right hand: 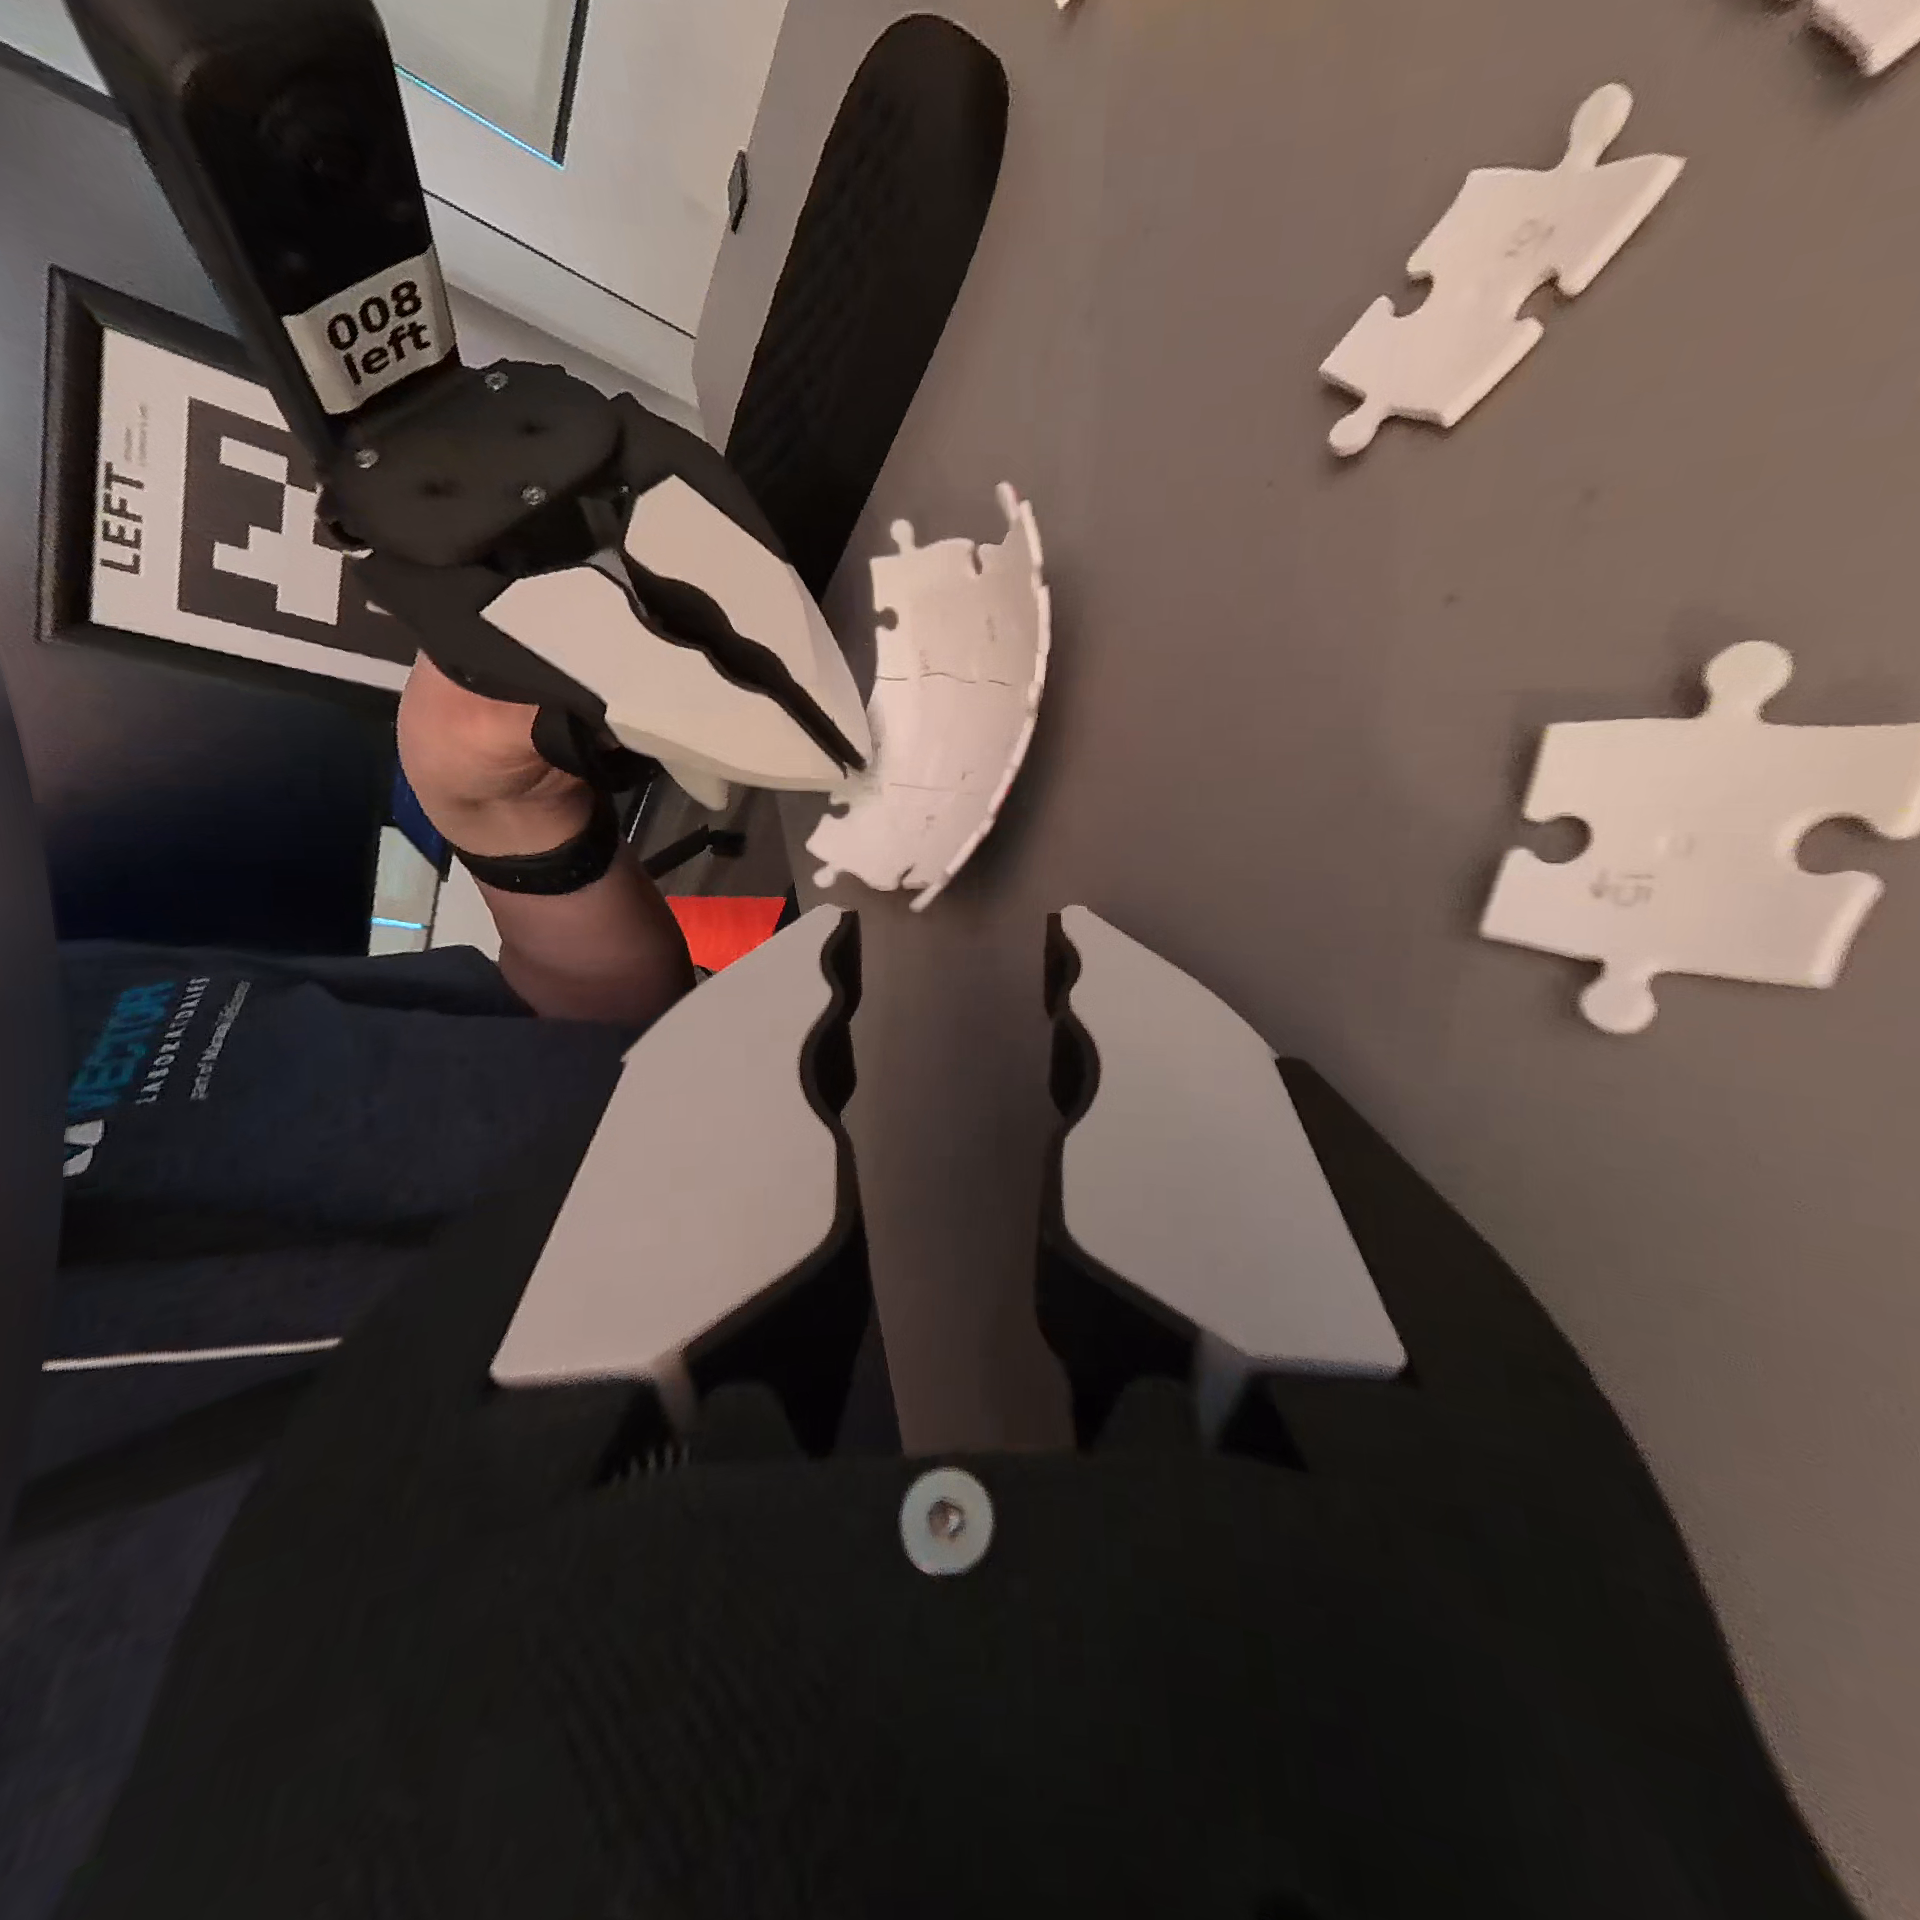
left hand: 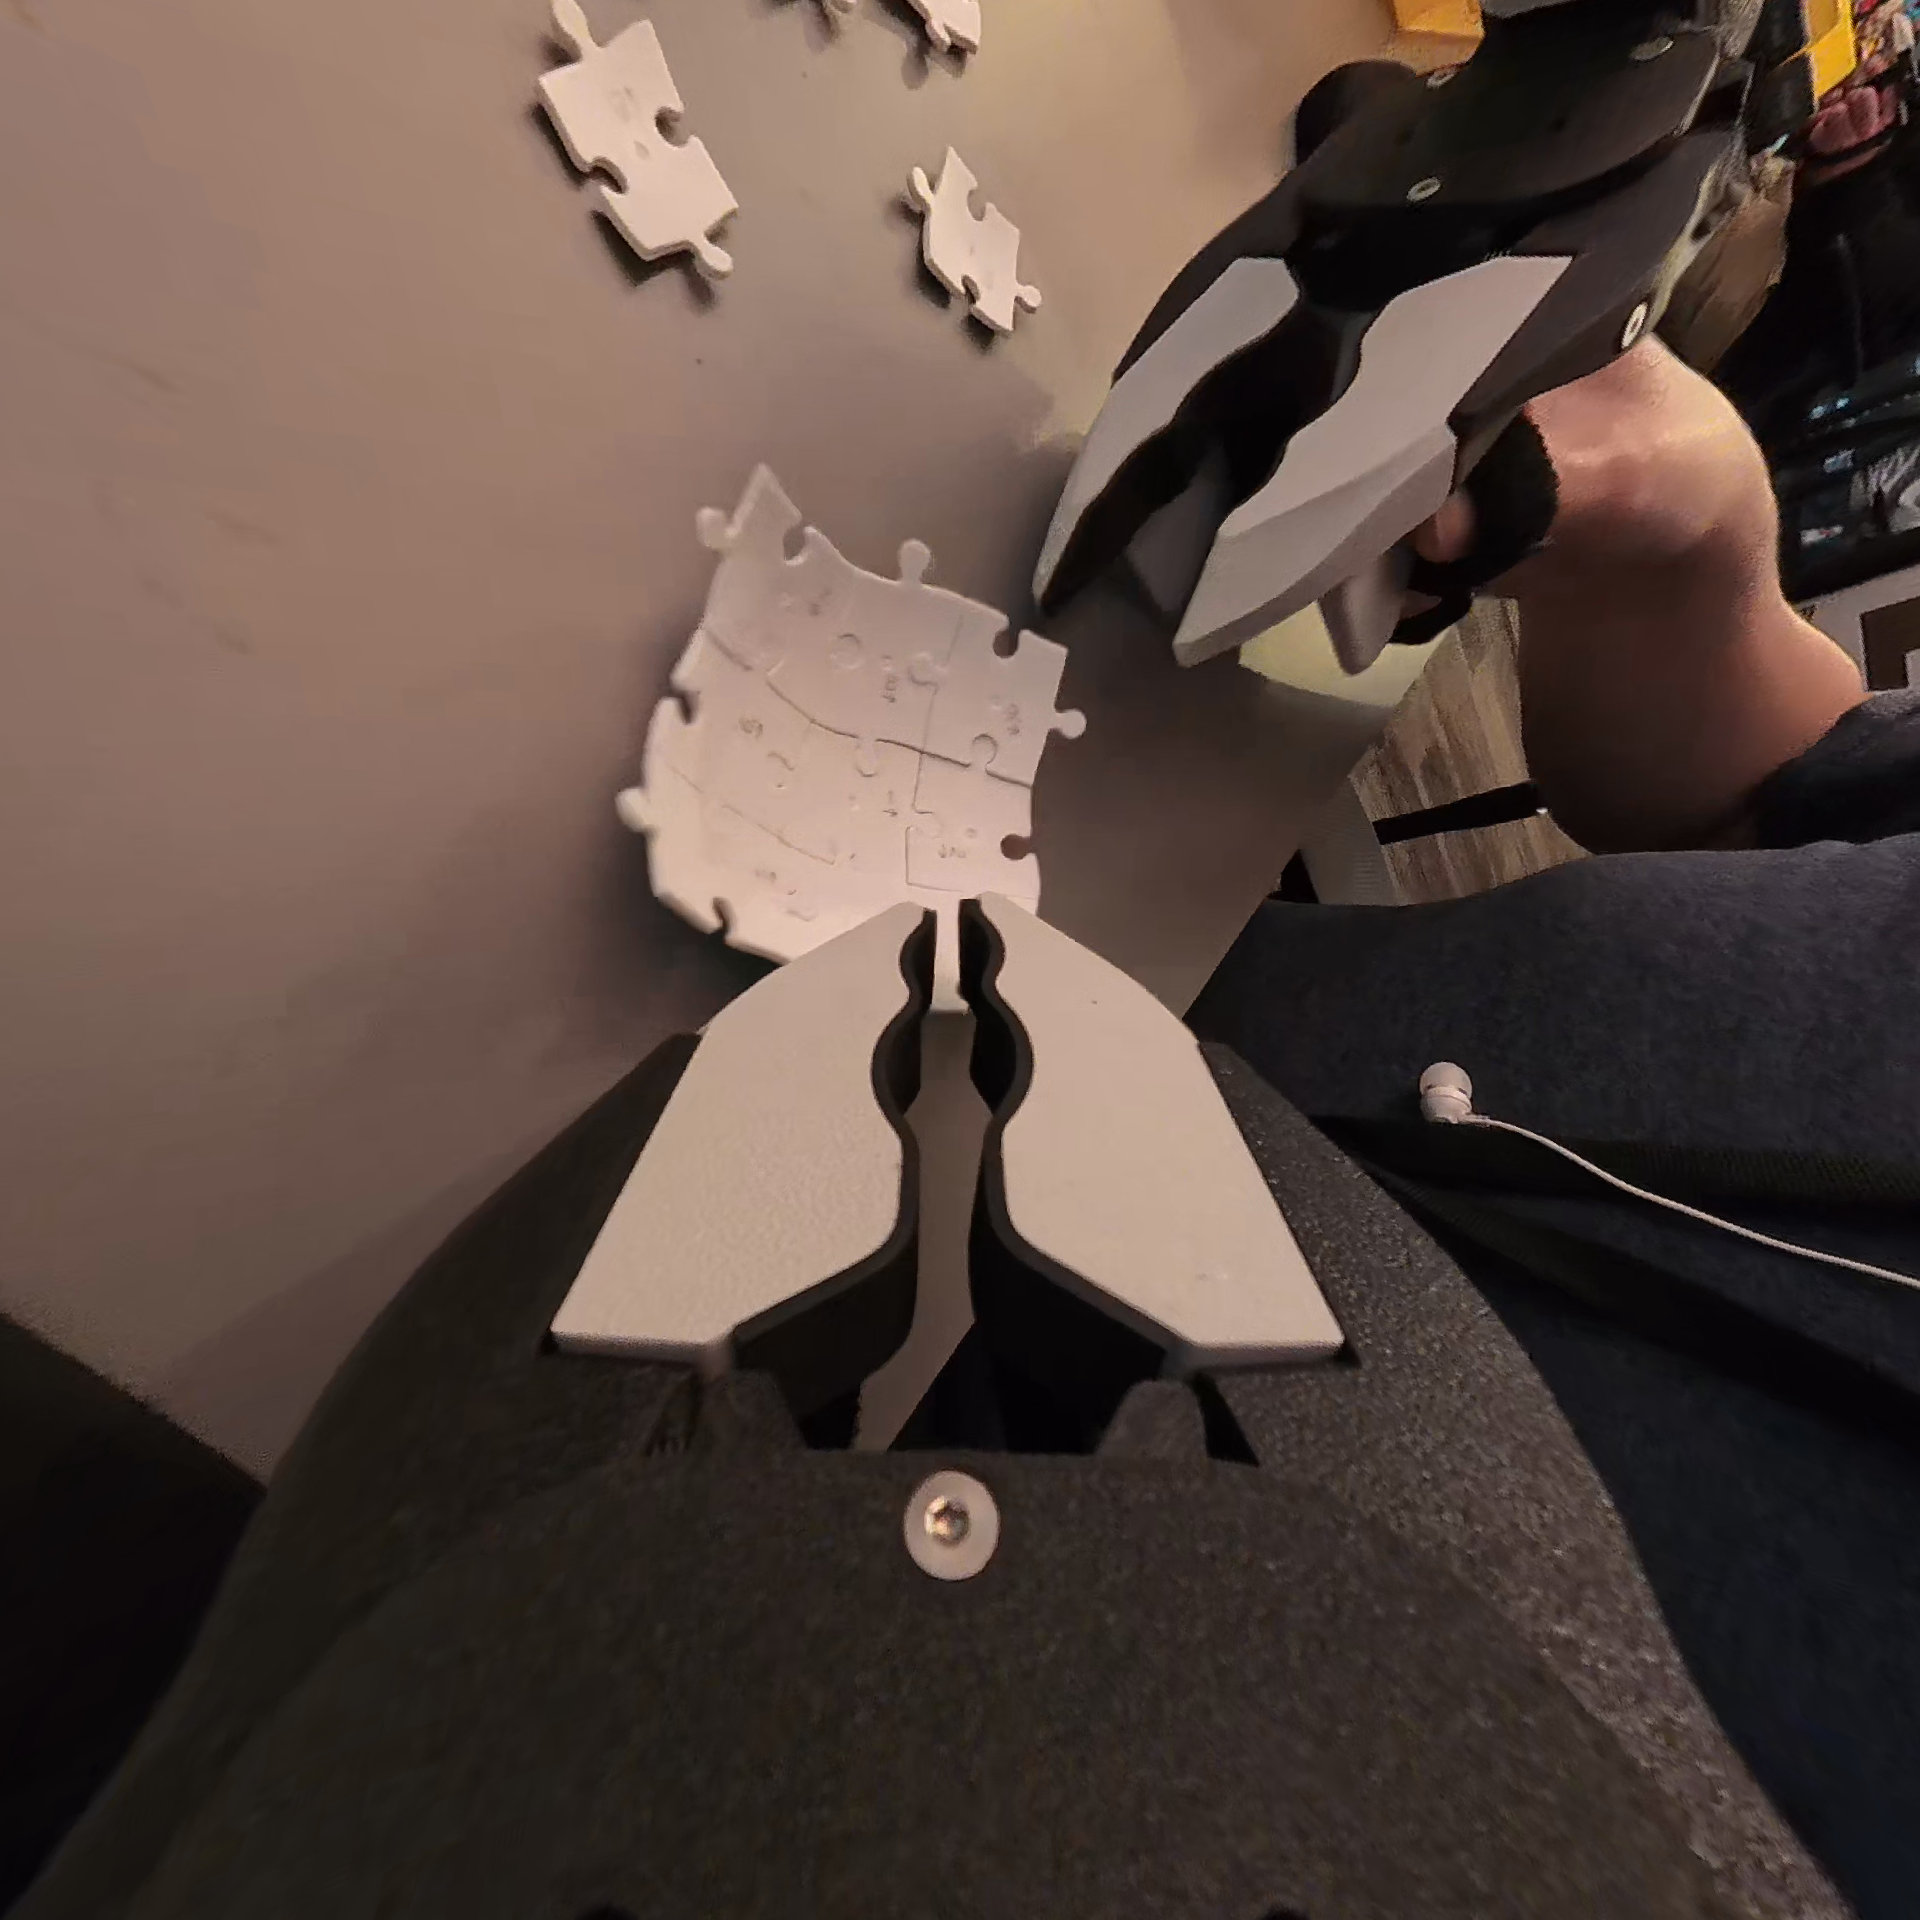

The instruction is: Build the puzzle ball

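A curved white shell of several joined puzzle pieces (left hand: 862, 748) rests on the grey table (left hand: 312, 520). My left gripper (left hand: 943, 920) is shut on the shell's near edge. In the right wrist view the same shell (right hand: 956, 707) is seen edge-on with the left gripper (right hand: 852, 764) pinching its rim. My right gripper (right hand: 951, 925) is open and empty, its tips just short of the shell. In the left wrist view the right gripper (left hand: 1117, 629) hovers open to the right of the shell.
Loose white puzzle pieces lie on the table: two in the left wrist view (left hand: 639, 156) (left hand: 977, 244), and two in the right wrist view (right hand: 1496, 281) (right hand: 1694, 842). A black chair back (right hand: 862, 281) stands past the table edge. A person's dark shirt (left hand: 1558, 1039) is close by. My right fingertips sit around 7 centimetres from my left ones.
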